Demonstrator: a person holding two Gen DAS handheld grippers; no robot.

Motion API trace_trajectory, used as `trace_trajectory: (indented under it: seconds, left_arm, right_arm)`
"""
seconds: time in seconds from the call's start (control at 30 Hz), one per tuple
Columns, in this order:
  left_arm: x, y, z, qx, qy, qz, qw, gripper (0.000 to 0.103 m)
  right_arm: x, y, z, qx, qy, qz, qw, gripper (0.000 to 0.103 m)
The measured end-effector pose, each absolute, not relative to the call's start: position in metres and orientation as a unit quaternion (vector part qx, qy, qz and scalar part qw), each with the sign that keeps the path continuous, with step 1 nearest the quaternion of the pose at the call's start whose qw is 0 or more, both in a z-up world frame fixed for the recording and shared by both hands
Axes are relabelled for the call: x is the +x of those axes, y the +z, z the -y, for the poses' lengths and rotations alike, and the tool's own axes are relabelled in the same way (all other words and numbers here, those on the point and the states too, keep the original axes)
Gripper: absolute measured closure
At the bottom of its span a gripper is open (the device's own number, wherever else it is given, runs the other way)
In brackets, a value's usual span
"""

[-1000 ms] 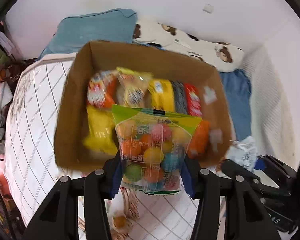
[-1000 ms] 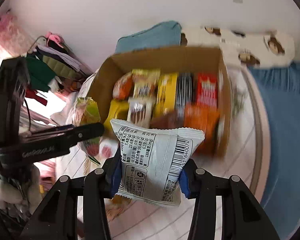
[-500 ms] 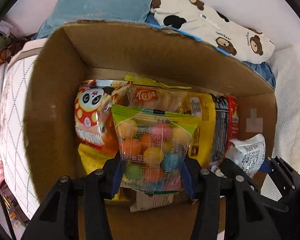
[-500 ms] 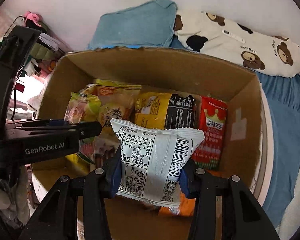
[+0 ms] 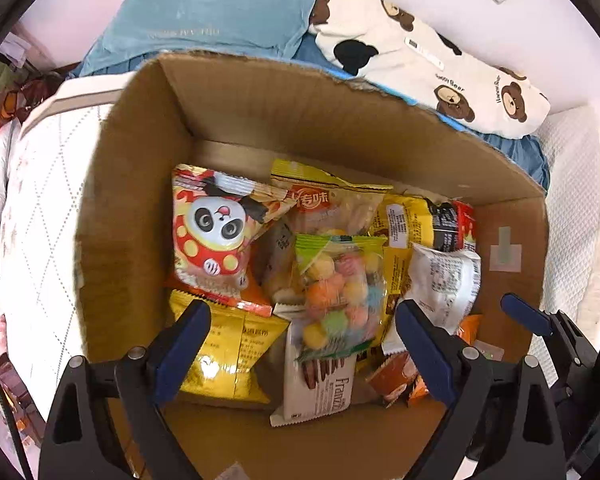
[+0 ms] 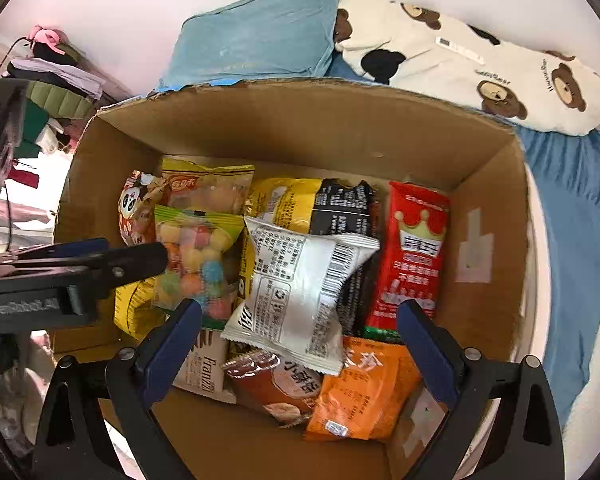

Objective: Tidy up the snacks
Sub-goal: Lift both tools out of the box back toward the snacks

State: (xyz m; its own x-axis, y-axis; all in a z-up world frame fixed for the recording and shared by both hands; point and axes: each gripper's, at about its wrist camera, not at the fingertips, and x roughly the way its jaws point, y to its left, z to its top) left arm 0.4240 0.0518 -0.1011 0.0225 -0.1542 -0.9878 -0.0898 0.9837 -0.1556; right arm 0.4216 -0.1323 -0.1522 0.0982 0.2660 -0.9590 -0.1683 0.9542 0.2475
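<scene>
A cardboard box (image 5: 284,116) (image 6: 300,120) on the bed holds several snack packets. The clear bag of coloured candy balls (image 5: 338,294) (image 6: 194,260) lies loose on the pile in the box. The white barcoded packet (image 6: 300,292) (image 5: 444,284) lies on the pile to its right. My left gripper (image 5: 302,350) is open and empty above the box's near side, behind the candy bag. My right gripper (image 6: 298,344) is open and empty just behind the white packet. The left gripper's arm also shows at the left of the right wrist view (image 6: 72,268).
Inside the box lie a panda packet (image 5: 216,240), yellow packets (image 5: 224,352), a red crown packet (image 6: 414,252), an orange packet (image 6: 364,388) and a Franzzi packet (image 5: 320,384). A blue pillow (image 6: 260,36) and bear-print pillow (image 6: 480,64) lie behind the box.
Both grippers moved forward over the box, then opened. The candy bag and the white packet dropped out of the jaws onto the pile of snacks.
</scene>
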Motion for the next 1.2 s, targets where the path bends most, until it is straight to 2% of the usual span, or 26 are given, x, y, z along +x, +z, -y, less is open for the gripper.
trace_trajectory:
  seconds: [0.33, 0.67, 1.2]
  left_arm:
    - [0.38, -0.067, -0.062, -0.043, 0.004, -0.64, 0.767, 0.008]
    - [0.326, -0.047, -0.056, -0.011, 0.023, -0.574, 0.818, 0.008]
    - [0.24, 0.017, -0.04, 0.002, 0.014, -0.474, 0.881, 0.008]
  right_arm:
    - [0.386, -0.131, 0.136, 0.03, 0.123, -0.634, 0.763, 0.003]
    - [0.33, -0.1, 0.135, 0.012, 0.102, -0.579, 0.809, 0.003]
    - [0.239, -0.037, 0.152, 0.014, 0.078, -0.484, 0.871, 0.003]
